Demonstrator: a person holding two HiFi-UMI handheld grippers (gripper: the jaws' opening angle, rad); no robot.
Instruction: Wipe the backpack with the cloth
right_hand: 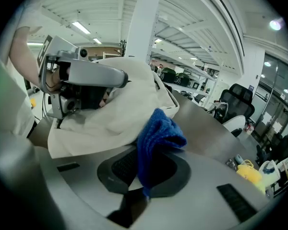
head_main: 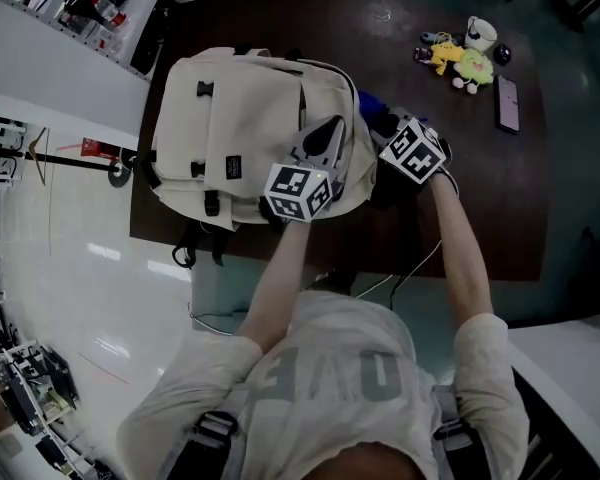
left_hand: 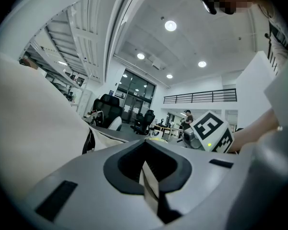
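We see the cream backpack (head_main: pixel 240 128) lying flat on the dark tabletop (head_main: pixel 460 208), filling the upper left of the head view, with its front pocket and buckles facing up. Our left tool (head_main: pixel 326 134) lies on the backpack's right-hand side, pointing toward the far edge of the tabletop. In the left gripper view its jaws are pressed together, with only a pale sliver at the seam and nothing that we can name between them. There the backpack is the large pale mass (left_hand: pixel 33 128) filling the left of the frame. Our right tool (head_main: pixel 385 128) sits just right of the backpack near the centre of the head view, and the blue cloth (head_main: pixel 370 103) shows at its tip, against the backpack's right edge. In the right gripper view the right tool (right_hand: pixel 144 176) is pinching the cloth (right_hand: pixel 158 138), which bunches up above the jaws in the middle of the frame. The pale backpack fabric (right_hand: pixel 110 114) lies directly behind it and to its left. We cannot tell whether the cloth actually touches the fabric. The left tool (right_hand: pixel 93 75) appears in the upper left of that frame, over the backpack. At the upper right of the tabletop, well apart from the backpack, lie a yellow plush toy (head_main: pixel 470 66), a white mug (head_main: pixel 480 33) and a phone (head_main: pixel 507 103).
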